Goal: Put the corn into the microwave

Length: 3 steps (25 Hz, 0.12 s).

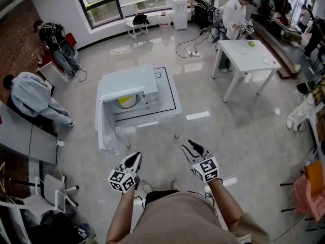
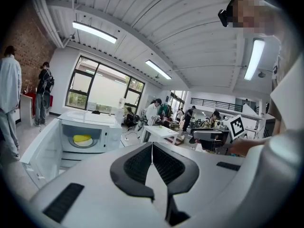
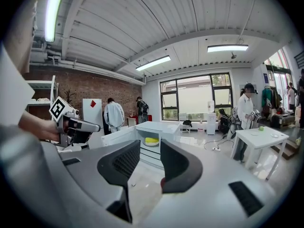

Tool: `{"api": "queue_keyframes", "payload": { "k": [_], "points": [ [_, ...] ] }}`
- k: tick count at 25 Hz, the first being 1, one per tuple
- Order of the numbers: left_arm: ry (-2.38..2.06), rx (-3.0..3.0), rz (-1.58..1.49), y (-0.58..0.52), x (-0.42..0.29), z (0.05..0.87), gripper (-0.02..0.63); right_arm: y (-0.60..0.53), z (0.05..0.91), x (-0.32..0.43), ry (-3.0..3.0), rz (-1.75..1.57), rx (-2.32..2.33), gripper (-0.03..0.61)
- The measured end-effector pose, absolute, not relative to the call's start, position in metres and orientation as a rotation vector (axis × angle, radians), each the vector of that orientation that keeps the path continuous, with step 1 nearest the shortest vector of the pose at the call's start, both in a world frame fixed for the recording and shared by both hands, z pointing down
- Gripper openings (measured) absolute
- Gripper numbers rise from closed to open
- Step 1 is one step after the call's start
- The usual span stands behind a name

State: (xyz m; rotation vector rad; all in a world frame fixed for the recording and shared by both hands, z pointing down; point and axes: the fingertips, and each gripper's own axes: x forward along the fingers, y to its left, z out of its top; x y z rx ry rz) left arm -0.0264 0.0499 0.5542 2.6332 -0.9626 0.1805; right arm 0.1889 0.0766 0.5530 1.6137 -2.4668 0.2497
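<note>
The white microwave (image 1: 136, 88) stands on a low white table (image 1: 170, 100) ahead of me, its door (image 1: 103, 131) swung open to the left. The yellow corn (image 1: 125, 101) lies on the plate inside the cavity; the corn (image 2: 82, 138) and the corn (image 3: 151, 139) also show in both gripper views. My left gripper (image 1: 136, 158) is low in the head view, well short of the microwave, and the left gripper (image 2: 152, 148) has its pads pressed together on nothing. My right gripper (image 1: 193, 146) is beside it, and the right gripper (image 3: 150, 153) has a gap between its pads with nothing in it.
A white table (image 1: 249, 55) with a green fruit stands at the back right, a person beside it. A person in grey (image 1: 33, 98) crouches at the left by a grey desk (image 1: 25, 136). Cables (image 1: 190, 50) lie on the glossy floor behind the microwave.
</note>
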Motion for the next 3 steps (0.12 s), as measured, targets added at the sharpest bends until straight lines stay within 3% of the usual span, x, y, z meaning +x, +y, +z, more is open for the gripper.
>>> {"api": "queue_keyframes", "payload": {
  "k": [3],
  "points": [
    [-0.957, 2.632, 0.188, 0.051, -0.0234, 0.5544, 0.005, 0.0801, 0.549, 0.1878, -2.484, 0.245, 1.599, 0.14]
  ]
}}
